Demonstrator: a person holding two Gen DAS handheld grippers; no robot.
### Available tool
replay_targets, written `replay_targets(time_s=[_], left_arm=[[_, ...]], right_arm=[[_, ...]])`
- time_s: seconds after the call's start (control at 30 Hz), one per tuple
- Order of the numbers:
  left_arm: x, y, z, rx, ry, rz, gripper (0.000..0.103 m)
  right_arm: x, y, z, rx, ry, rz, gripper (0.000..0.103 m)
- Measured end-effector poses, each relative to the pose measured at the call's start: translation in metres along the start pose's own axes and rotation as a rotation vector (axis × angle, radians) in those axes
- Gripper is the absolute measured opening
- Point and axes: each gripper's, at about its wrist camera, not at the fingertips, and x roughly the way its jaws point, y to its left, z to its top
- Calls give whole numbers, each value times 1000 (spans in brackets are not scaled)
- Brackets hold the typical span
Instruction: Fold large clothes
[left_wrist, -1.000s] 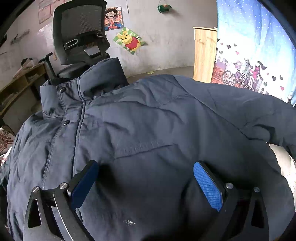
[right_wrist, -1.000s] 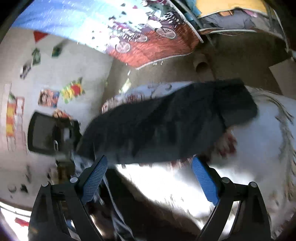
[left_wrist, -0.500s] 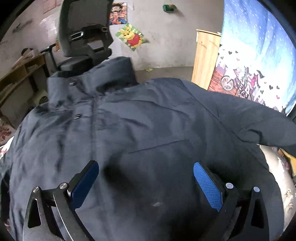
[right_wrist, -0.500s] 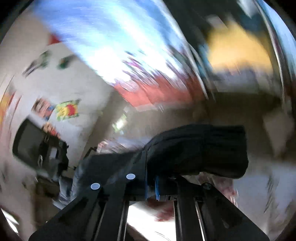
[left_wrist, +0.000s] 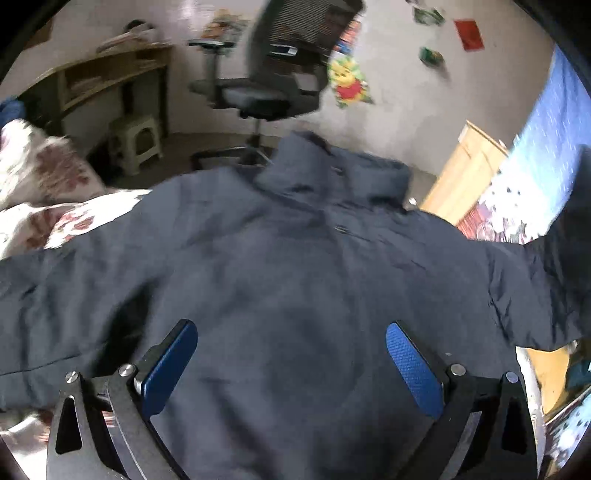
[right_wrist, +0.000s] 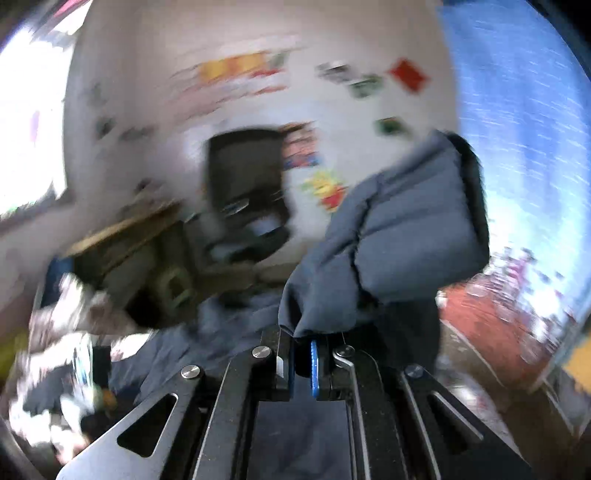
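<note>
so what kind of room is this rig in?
Likely a lived-in bedroom: a floral-print bedspread under the dark navy padded jacket, a black mesh office chair by a wooden desk, cartoon posters on the wall.

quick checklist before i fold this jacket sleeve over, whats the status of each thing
1. Right hand-held gripper clamped on the sleeve: ok, jaws shut on fabric.
2. Sleeve lifted off the bedding: ok, it hangs raised at the right edge in the left wrist view.
3. Left hand-held gripper free: ok, jaws wide open above the jacket, holding nothing.
4. Jacket body spread flat on the floral bedding: ok, collar at the far end.
5. Other sleeve laid flat: cannot tell, blurred.
</note>
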Motion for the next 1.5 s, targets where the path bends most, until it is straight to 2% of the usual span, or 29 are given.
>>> replay_targets(time_s=[0.17, 0.3, 0.4, 0.57, 0.63, 0.7, 0.77, 0.8, 0.83, 0.87, 0.93, 1.0, 1.1, 1.13, 1.2, 1.23, 1.27, 1.3, 1.37, 1.43, 1.5], left_arm=[[-24, 60, -6, -48, -41, 23, 102], [-34, 96, -16, -95, -53, 9, 102], [-34, 109, -23, -109, -38, -2, 102], [-29, 114, -29, -114, -38, -19, 102], [-27, 114, -32, -122, -38, -35, 102], [-22, 110, -31, -140, -33, -68, 102], [-16, 104, -29, -155, -26, -110, 102], [-15, 101, -28, -159, -24, -126, 102], [-13, 98, -27, -166, -20, -153, 102], [-11, 96, -27, -172, -16, -175, 102], [-3, 91, -27, -184, 7, -212, 102], [9, 84, -29, -183, 48, -195, 102], [27, 76, -36, -145, 101, -103, 101], [33, 74, -39, -132, 116, -77, 96], [45, 71, -47, -104, 151, -21, 80], [48, 70, -49, -94, 153, -13, 67], [48, 68, -51, -82, 136, -16, 54], [47, 67, -50, -72, 123, -19, 47], [42, 58, -46, -24, 95, 27, 30], [43, 46, -41, 58, 73, 138, 20], [47, 42, -38, 85, 77, 169, 20]], right_arm=[[40, 97, -40, -143, 154, 143, 6], [67, 164, -89, -278, 283, 193, 6], [76, 197, -127, -329, 369, 204, 6], [96, 207, -171, -330, 467, 201, 7], [101, 192, -179, -316, 481, 209, 8], [88, 174, -181, -305, 494, 220, 12], [89, 165, -186, -291, 518, 245, 24], [85, 165, -187, -278, 533, 279, 39], [75, 148, -189, -267, 543, 305, 54], [73, 145, -192, -264, 547, 323, 59], [64, 151, -196, -296, 546, 343, 60], [54, 152, -199, -313, 550, 352, 61], [42, 143, -198, -292, 555, 362, 61], [38, 136, -196, -279, 556, 368, 61], [26, 121, -190, -250, 532, 358, 61], [20, 112, -188, -244, 515, 341, 61], [19, 102, -184, -239, 506, 330, 61], [15, 92, -181, -231, 484, 298, 62], [19, 71, -174, -219, 456, 217, 63], [31, 52, -164, -203, 440, 102, 64], [47, 29, -155, -161, 419, 24, 65]])
